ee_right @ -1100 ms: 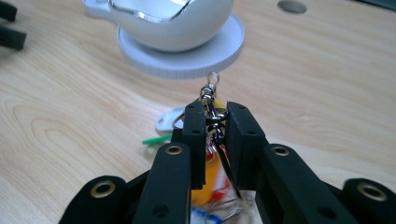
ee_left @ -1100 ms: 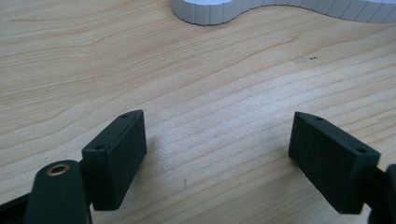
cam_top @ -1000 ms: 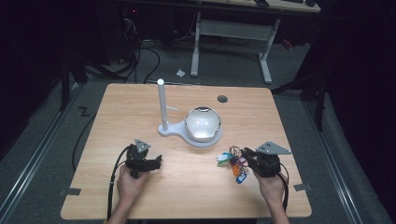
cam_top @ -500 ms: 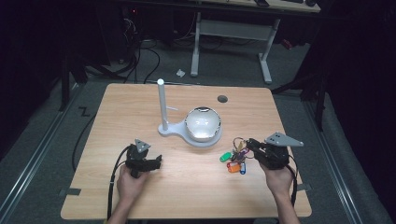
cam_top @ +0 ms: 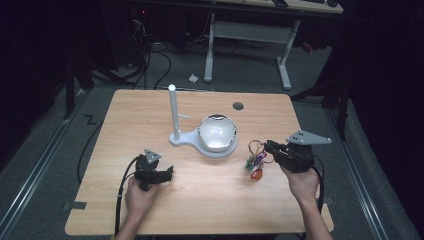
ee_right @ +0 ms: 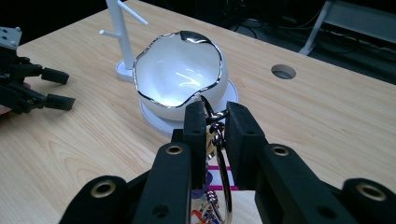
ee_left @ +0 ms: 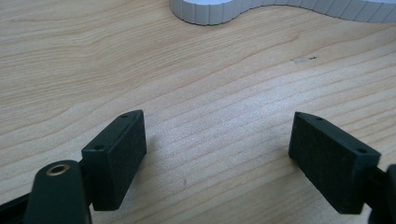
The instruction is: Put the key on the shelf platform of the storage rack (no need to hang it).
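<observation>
A bunch of keys with colourful tags (cam_top: 256,163) hangs from a metal ring (ee_right: 224,177) just above the table, right of the white bowl. My right gripper (cam_top: 268,146) is shut on that ring; in the right gripper view its jaws (ee_right: 215,117) pinch the ring with the bowl (ee_right: 180,74) straight ahead. The bowl (cam_top: 217,132) sits on a white base with an upright pole (cam_top: 173,112) that has small pegs. At the table's front left my left gripper (cam_top: 169,173) rests low, open (ee_left: 217,144), with bare wood between its jaws.
The wooden table (cam_top: 150,110) has a round cable hole (cam_top: 238,106) at the back right. The edge of the white base (ee_left: 280,7) lies beyond my left gripper. Cables and desk legs (cam_top: 285,65) are on the floor behind the table.
My right gripper has risen and moved away from the person toward the bowl, carrying the keys off the table. The left gripper has stayed put.
</observation>
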The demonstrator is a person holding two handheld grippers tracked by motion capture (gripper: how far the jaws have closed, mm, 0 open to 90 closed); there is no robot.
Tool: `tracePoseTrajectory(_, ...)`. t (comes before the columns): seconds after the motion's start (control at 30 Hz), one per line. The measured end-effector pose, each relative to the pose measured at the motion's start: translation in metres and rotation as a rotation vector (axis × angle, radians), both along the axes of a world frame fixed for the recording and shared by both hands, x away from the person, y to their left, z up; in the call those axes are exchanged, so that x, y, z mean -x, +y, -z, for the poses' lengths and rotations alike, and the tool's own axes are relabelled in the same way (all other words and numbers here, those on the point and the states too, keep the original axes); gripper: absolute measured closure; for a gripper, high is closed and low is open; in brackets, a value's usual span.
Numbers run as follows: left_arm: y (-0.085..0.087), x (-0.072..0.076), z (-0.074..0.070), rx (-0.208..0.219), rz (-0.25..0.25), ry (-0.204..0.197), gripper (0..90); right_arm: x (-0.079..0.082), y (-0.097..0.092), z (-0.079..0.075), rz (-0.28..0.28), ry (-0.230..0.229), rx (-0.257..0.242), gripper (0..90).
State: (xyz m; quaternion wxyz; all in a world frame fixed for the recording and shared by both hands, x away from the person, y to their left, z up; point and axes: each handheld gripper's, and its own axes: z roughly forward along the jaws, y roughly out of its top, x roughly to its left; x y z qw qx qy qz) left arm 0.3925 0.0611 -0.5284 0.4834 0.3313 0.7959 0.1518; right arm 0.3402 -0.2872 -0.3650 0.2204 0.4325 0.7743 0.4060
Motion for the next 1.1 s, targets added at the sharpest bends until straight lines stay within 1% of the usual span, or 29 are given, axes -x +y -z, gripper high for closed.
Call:
tracePoseTrajectory(0.03, 0.000, 0.000, 0.000, 0.000, 0.000, 0.000, 19.3, -0.001, 0.001, -0.003, -0.005, 0.002, 0.003, 79.5)
tracePoseTrajectory(0.07, 0.000, 0.000, 0.000, -0.001, 0.001, 0.000, 19.2, -0.004, 0.002, -0.010, -0.013, 0.007, 0.011, 79.5)
tracePoseTrajectory(0.13, 0.000, 0.000, 0.000, 0.006, -0.004, 0.005, 19.2, -0.005, 0.002, -0.013, -0.018, 0.003, 0.016, 79.5)
tracePoseTrajectory(0.2, 0.000, 0.000, 0.000, 0.006, -0.004, 0.005, 19.2, -0.007, 0.004, -0.020, -0.028, 0.000, 0.009, 79.5)
tracePoseTrajectory(0.27, 0.000, 0.000, 0.000, 0.003, -0.002, 0.004, 19.2, -0.009, 0.006, -0.027, -0.037, -0.002, 0.018, 79.4)
tracePoseTrajectory(0.4, 0.000, 0.000, 0.000, 0.005, -0.003, 0.005, 19.2, -0.015, 0.014, -0.040, -0.068, -0.006, 0.023, 79.5)
tracePoseTrajectory(0.43, 0.000, 0.000, 0.000, 0.005, -0.002, 0.005, 19.0, -0.018, 0.019, -0.047, -0.081, -0.009, 0.022, 79.4)
tracePoseTrajectory(0.5, 0.000, 0.000, 0.000, 0.006, -0.003, 0.005, 18.9, -0.020, 0.021, -0.049, -0.088, -0.014, 0.027, 79.5)
tracePoseTrajectory(0.63, 0.000, 0.000, 0.000, 0.005, -0.002, 0.006, 18.9, -0.027, 0.030, -0.059, -0.119, -0.023, 0.012, 79.5)
tracePoseTrajectory(0.8, 0.000, 0.000, 0.000, 0.005, -0.002, 0.006, 18.7, -0.038, 0.046, -0.071, -0.151, -0.027, 0.022, 79.5)
tracePoseTrajectory(0.9, -0.001, 0.001, 0.000, 0.005, -0.001, 0.006, 18.6, -0.042, 0.050, -0.074, -0.157, -0.030, 0.016, 79.5)
tracePoseTrajectory(0.93, 0.000, 0.001, 0.000, 0.003, 0.000, 0.005, 18.6, -0.047, 0.054, -0.076, -0.163, -0.027, 0.005, 79.5)
tracePoseTrajectory(1.0, 0.000, 0.001, 0.000, 0.004, -0.001, 0.005, 18.6, -0.048, 0.055, -0.077, -0.166, -0.029, 0.006, 79.5)
tracePoseTrajectory(1.03, -0.001, 0.001, 0.000, 0.005, -0.001, 0.005, 18.6, -0.053, 0.059, -0.079, -0.169, -0.027, 0.010, 79.5)
tracePoseTrajectory(1.1, 0.000, 0.001, 0.000, 0.004, 0.000, 0.006, 18.6, -0.056, 0.061, -0.080, -0.170, -0.026, 0.013, 79.5)
